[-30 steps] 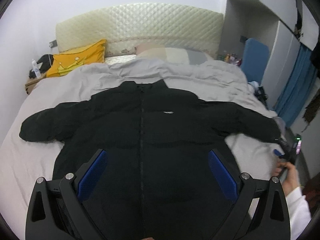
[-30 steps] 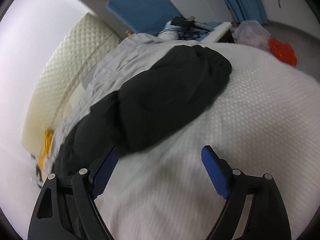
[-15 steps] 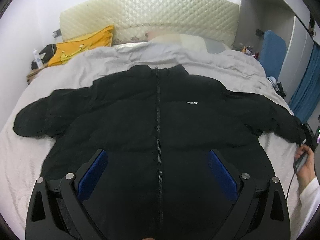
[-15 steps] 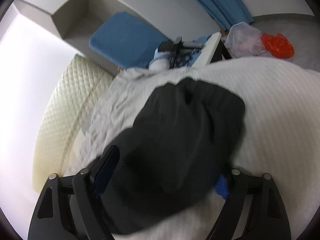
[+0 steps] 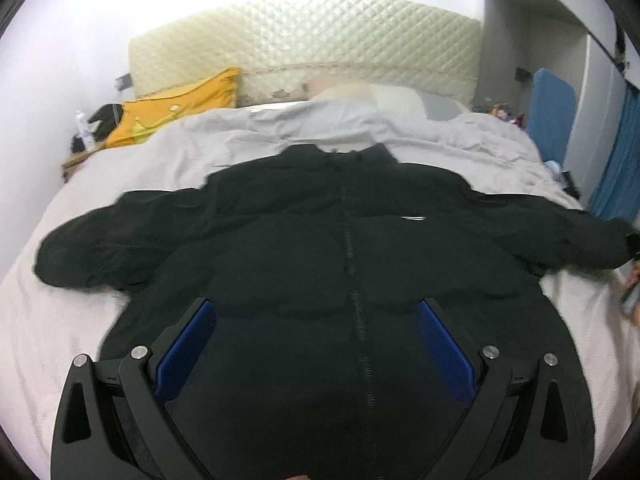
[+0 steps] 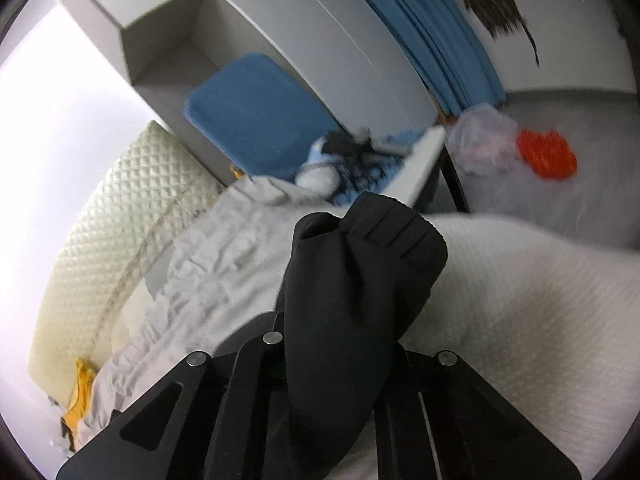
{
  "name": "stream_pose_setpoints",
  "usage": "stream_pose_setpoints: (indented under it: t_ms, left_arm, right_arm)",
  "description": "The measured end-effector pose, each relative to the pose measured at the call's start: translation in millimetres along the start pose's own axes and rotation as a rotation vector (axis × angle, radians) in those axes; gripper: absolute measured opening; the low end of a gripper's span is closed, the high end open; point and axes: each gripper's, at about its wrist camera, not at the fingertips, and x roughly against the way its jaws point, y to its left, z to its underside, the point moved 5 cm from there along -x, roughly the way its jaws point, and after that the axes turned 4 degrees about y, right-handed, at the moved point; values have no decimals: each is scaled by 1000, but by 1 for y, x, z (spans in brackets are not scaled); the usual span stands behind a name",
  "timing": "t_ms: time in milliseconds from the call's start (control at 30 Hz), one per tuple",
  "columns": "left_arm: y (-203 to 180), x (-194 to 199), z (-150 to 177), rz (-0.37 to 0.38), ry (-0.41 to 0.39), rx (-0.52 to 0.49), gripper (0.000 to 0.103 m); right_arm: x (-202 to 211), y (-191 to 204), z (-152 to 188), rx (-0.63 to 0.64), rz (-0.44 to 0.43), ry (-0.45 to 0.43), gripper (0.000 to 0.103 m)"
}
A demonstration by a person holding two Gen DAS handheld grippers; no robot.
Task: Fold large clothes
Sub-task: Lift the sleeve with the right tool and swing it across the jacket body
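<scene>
A black puffer jacket lies face up on the bed, zipped, with both sleeves spread out to the sides. My left gripper hovers over its lower front, blue pads wide apart, nothing between them. In the right wrist view my right gripper is shut on the cuff end of the jacket's right sleeve, which bunches up and stands above the jaws, lifted off the white cover. In the left wrist view that sleeve's cuff reaches the right edge.
A quilted cream headboard, a yellow pillow and a grey quilt fill the bed's far end. A blue cushion, a white cabinet, blue curtains and an orange bag on the floor lie past the bed's right side.
My right gripper moved over the sleeve end, closed on it and raised it. My left gripper came lower and closer over the jacket's front, still open.
</scene>
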Motion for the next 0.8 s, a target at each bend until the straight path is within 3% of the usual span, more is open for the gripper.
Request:
stream_pose_setpoints:
  t_ms: [200, 433, 600, 800]
  left_arm:
    - [22, 18, -9, 2, -29, -4, 100]
    - [32, 44, -6, -25, -59, -54, 100]
    - [52, 68, -5, -34, -88, -50, 100]
    - [89, 80, -9, -75, -115, -13, 100]
  right_arm:
    - [54, 54, -33, 26, -31, -88, 6]
    - [113, 172, -45, 222, -69, -129, 5]
    - [156, 263, -23, 375, -137, -143, 5]
    - [202, 374, 35, 529, -275, -129, 6]
